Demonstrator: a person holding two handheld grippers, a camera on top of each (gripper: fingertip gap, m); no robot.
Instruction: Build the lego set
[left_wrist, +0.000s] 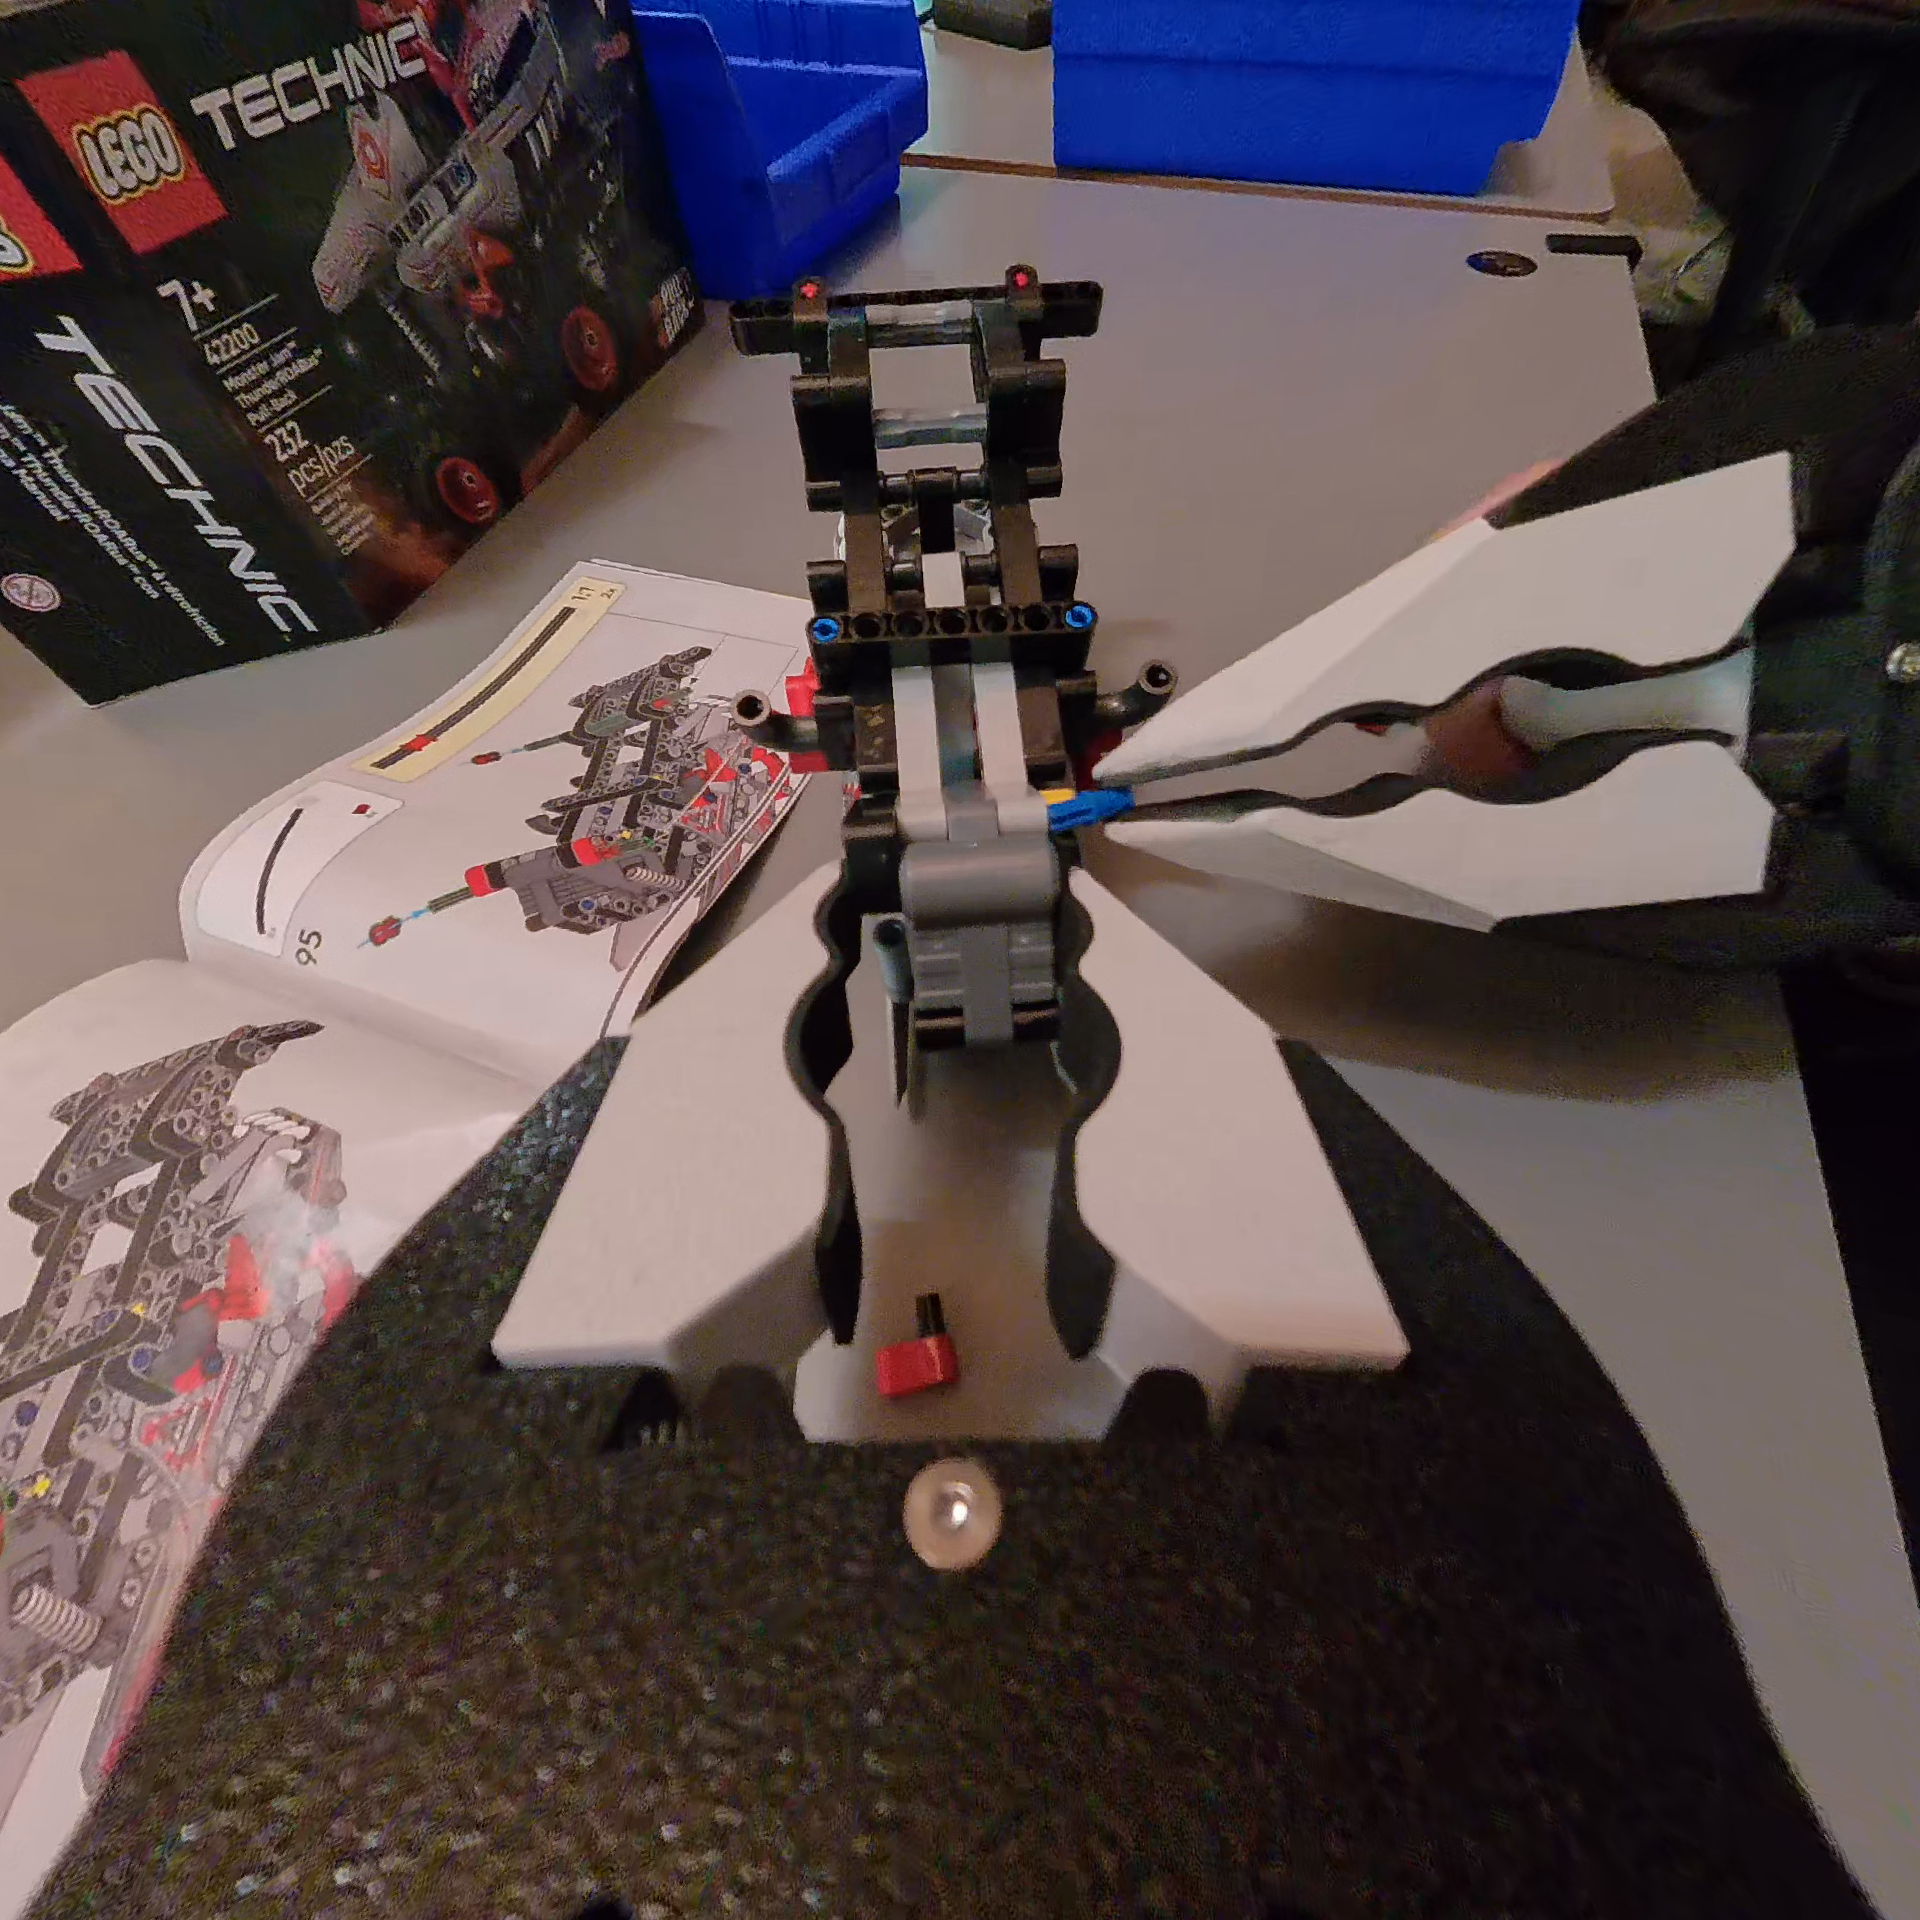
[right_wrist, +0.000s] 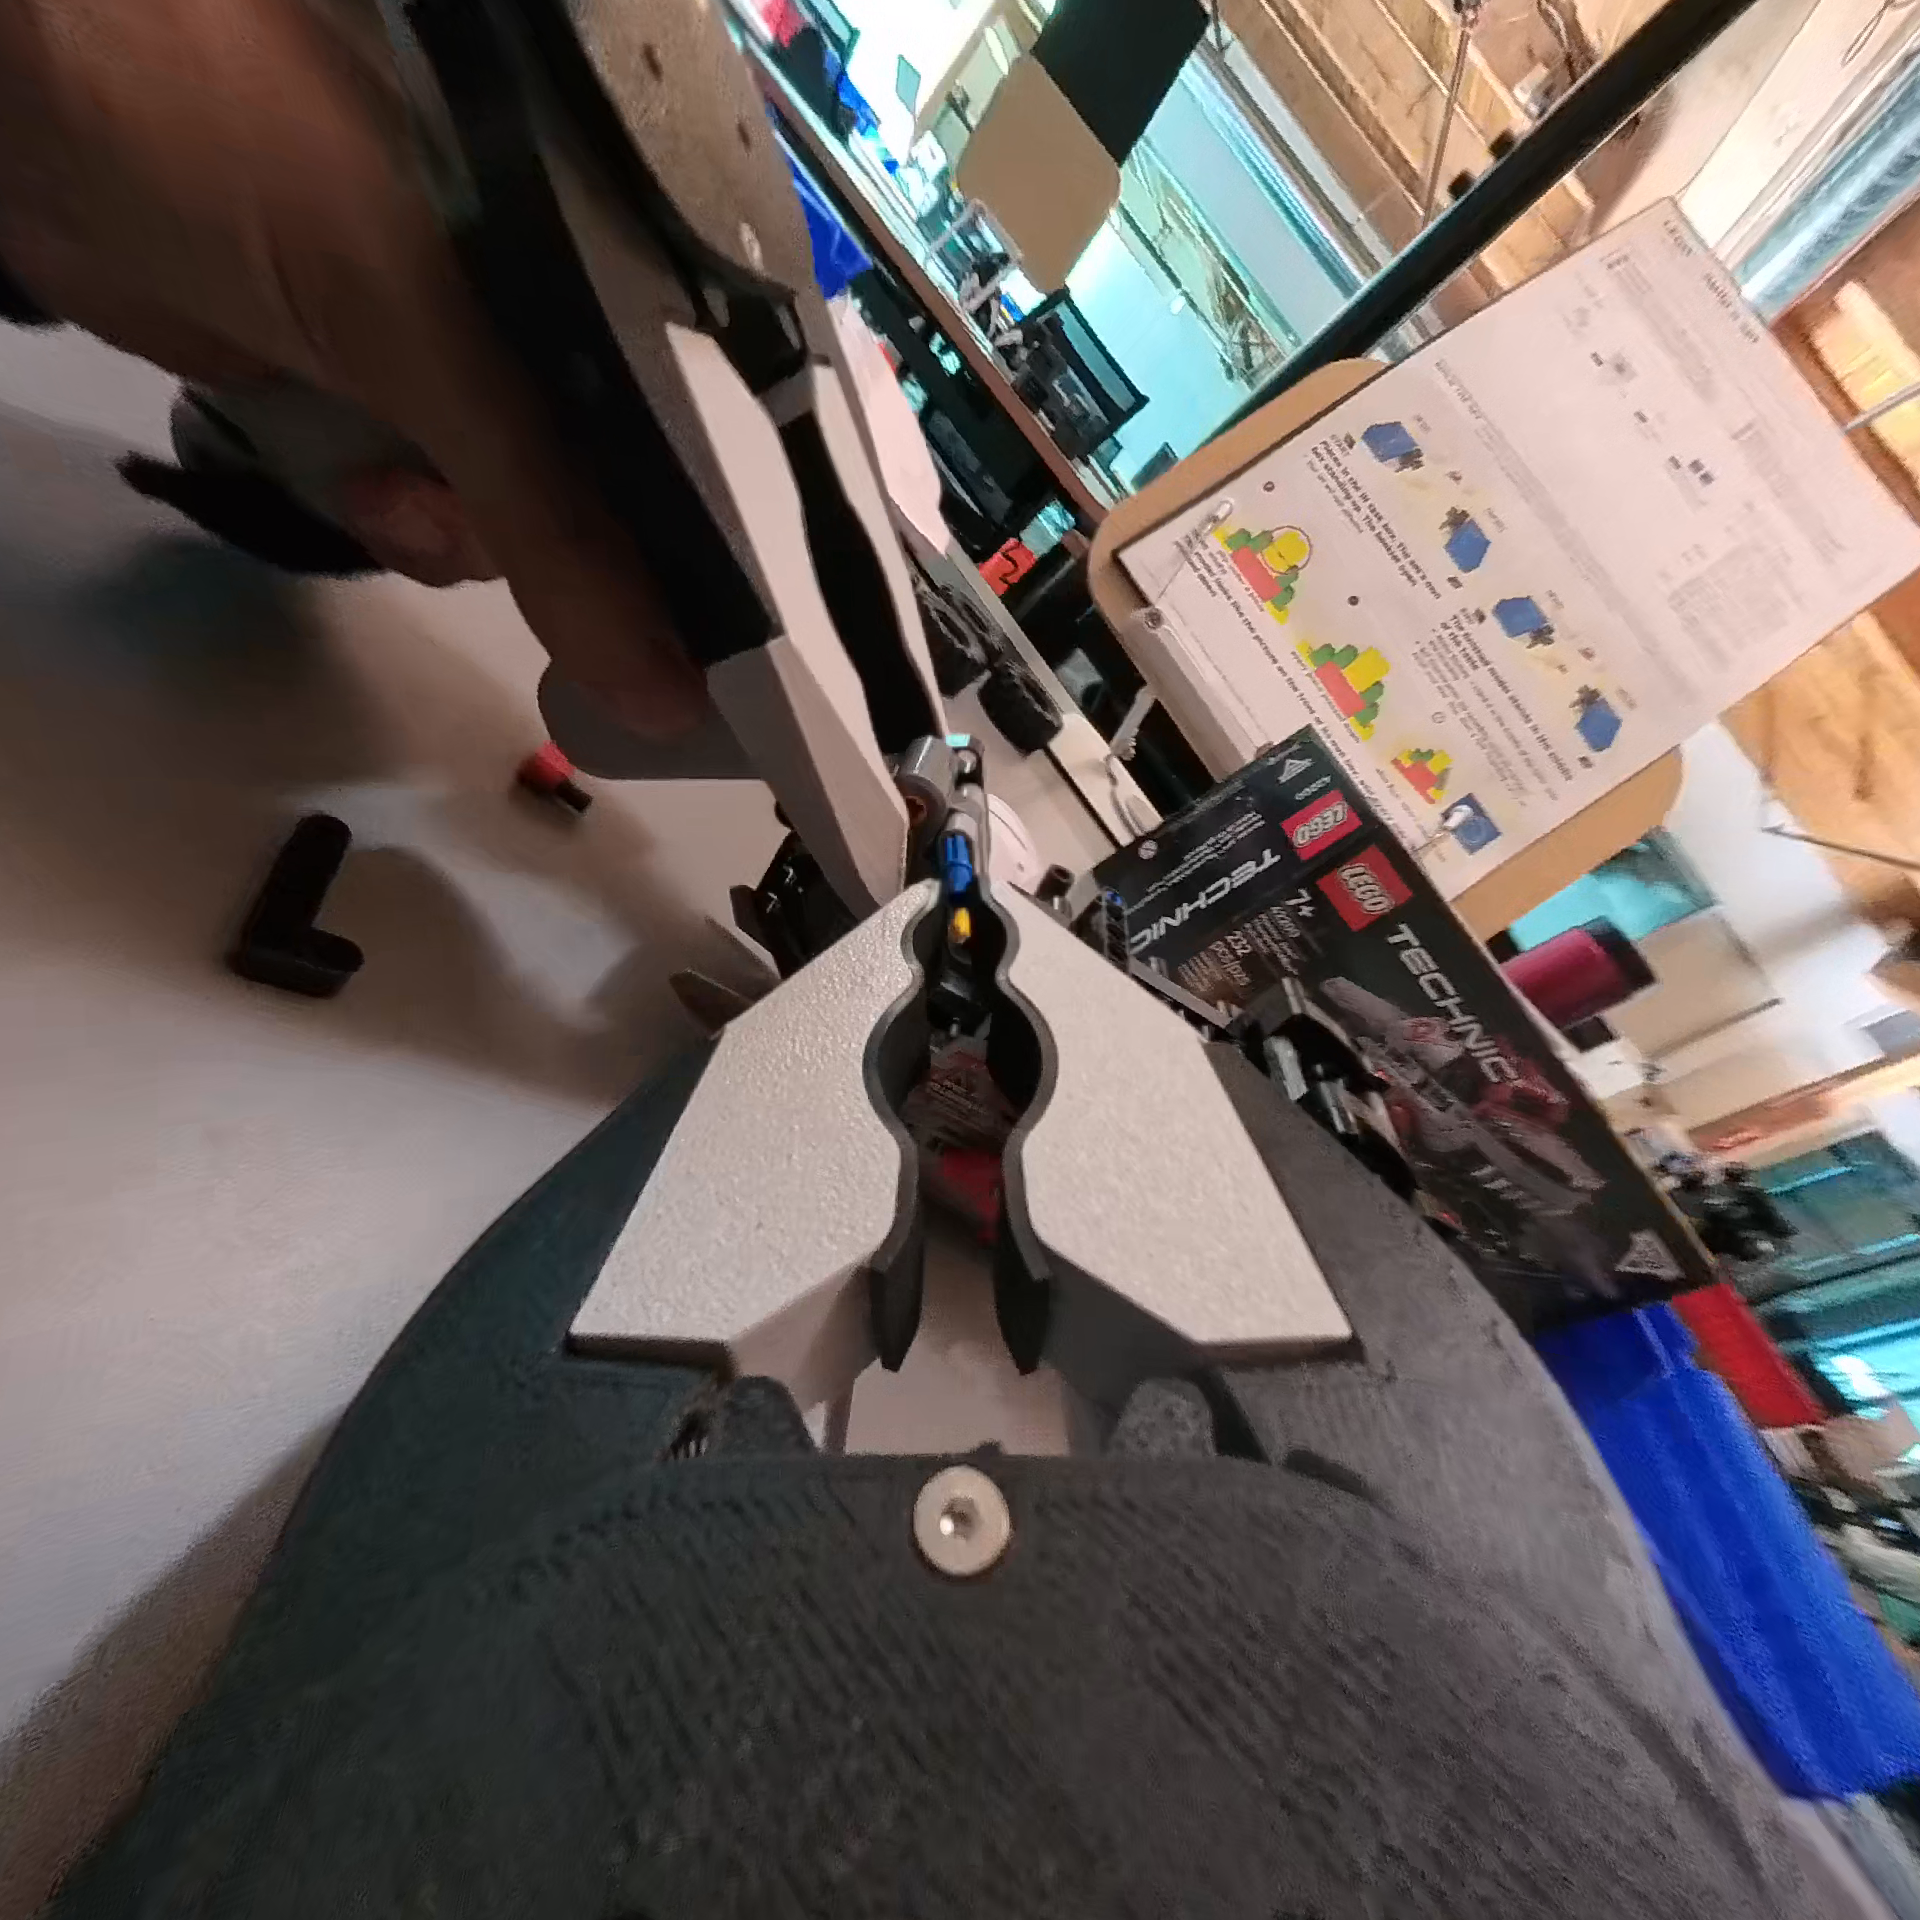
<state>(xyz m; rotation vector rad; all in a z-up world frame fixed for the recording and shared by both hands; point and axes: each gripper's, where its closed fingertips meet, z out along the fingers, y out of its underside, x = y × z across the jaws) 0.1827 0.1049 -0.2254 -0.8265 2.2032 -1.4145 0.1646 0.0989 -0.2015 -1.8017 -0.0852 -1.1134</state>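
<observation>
Left claw (left_wrist: 961, 997) clamps the black-and-grey brick chassis (left_wrist: 940, 582); right claw (right_wrist: 961, 914) pinches its small blue pin (right_wrist: 954, 854); blue plastic bins' (left_wrist: 1309, 94) contents are hidden.

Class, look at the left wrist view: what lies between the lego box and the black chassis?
Mostly bare grey table; the open instruction booklet lies nearer the camera, below the box, left of the chassis.
</observation>
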